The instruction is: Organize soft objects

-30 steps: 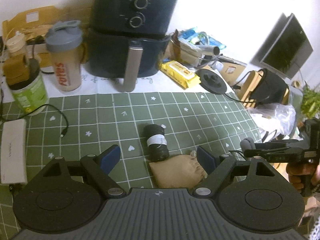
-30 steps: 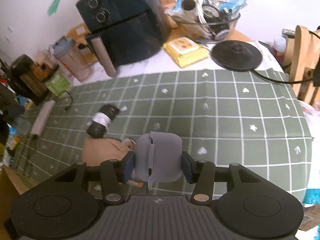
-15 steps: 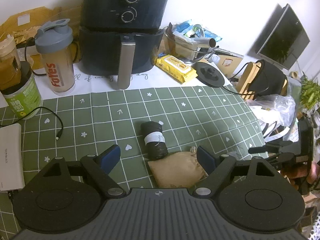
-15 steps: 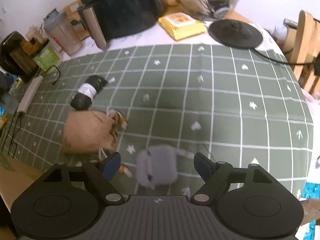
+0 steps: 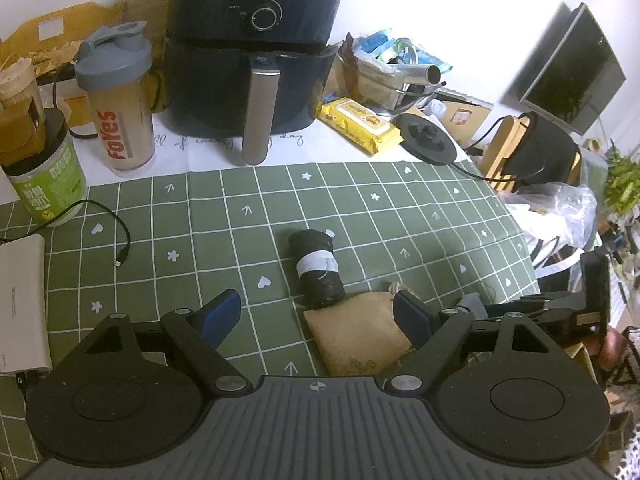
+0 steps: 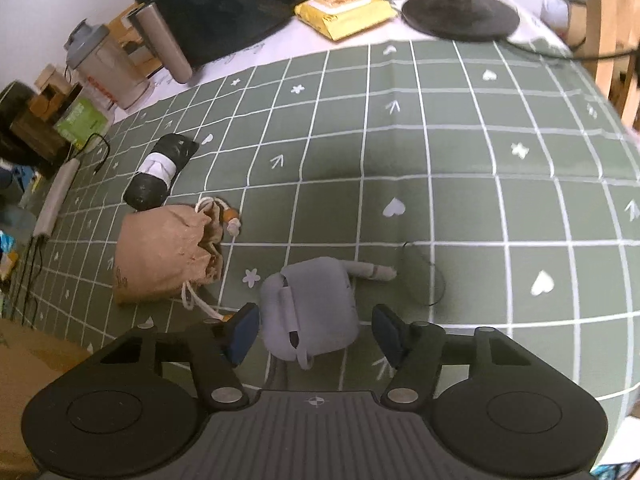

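Observation:
A grey soft pouch [image 6: 316, 304] with a strap lies on the green checked mat [image 6: 440, 140], between the fingers of my right gripper [image 6: 315, 330]. Those jaws are closing, with a gap still showing on each side of the pouch. To its left rest a tan drawstring bag [image 6: 160, 256] and a black roll with a white band [image 6: 160, 172]. My left gripper [image 5: 314, 312] hovers open above the mat, with the black roll [image 5: 316, 268] and tan bag [image 5: 356, 336] just ahead of its right finger. The right gripper [image 5: 540, 308] shows at the right edge of the left wrist view.
A dark air fryer [image 5: 256, 48], a shaker bottle [image 5: 116, 100] and a green jar [image 5: 48, 184] line the back. A white power bank [image 5: 20, 300] with a cable lies left. A yellow wipes pack [image 5: 358, 124] and black round base [image 5: 426, 144] sit back right.
The right gripper let go of the grey pouch, which dropped onto the mat. The gripper then sank lower around it. The left gripper has stayed put.

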Demonstrator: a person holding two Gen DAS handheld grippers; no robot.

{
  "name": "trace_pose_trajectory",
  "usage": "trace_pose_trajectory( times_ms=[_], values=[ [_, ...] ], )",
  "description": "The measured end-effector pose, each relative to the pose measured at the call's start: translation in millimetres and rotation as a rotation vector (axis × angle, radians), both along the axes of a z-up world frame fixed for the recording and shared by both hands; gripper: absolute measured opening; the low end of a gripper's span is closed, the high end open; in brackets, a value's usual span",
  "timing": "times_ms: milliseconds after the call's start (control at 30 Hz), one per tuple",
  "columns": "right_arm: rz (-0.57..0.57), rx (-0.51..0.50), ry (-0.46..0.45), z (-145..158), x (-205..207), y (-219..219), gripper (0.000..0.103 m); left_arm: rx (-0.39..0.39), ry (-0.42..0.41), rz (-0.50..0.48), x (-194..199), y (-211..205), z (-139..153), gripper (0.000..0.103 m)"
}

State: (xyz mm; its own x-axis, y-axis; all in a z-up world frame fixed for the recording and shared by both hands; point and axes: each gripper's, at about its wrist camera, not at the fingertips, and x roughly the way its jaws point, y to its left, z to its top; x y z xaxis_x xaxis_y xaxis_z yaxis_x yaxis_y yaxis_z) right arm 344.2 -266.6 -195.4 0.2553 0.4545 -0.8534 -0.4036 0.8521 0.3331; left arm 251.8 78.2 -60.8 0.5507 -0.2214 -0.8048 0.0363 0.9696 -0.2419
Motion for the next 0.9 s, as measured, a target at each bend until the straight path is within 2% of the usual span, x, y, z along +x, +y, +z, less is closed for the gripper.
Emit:
trace_pose_trajectory(
  times_ms=[167, 267, 333, 600, 900],
  values=[
    [-0.009, 0.014, -0.014, 0, -2, 5, 0.053, 0.001, 0.002, -0.007, 0, -1, -1, 0.084],
    [0.034, -0.015, -0.033, 1, -6, 16, 0.051, 0.004, 0.007, -0.01, 2, -1, -2, 0.084],
    [0.041, 0.0, -0.044, 6, -8, 16, 0.051, 0.001, 0.002, -0.011, 2, -2, -1, 0.084],
    [-0.023, 0.063, -0.108, 48, -16, -5, 0.05, 0.007, 0.001, -0.03, 5, 1, -7, 0.084],
    [-0.028, 0.063, -0.188, 95, -30, -11, 0.05, 0.049, 0.018, -0.106, 32, -7, -36, 0.084]
  ],
)
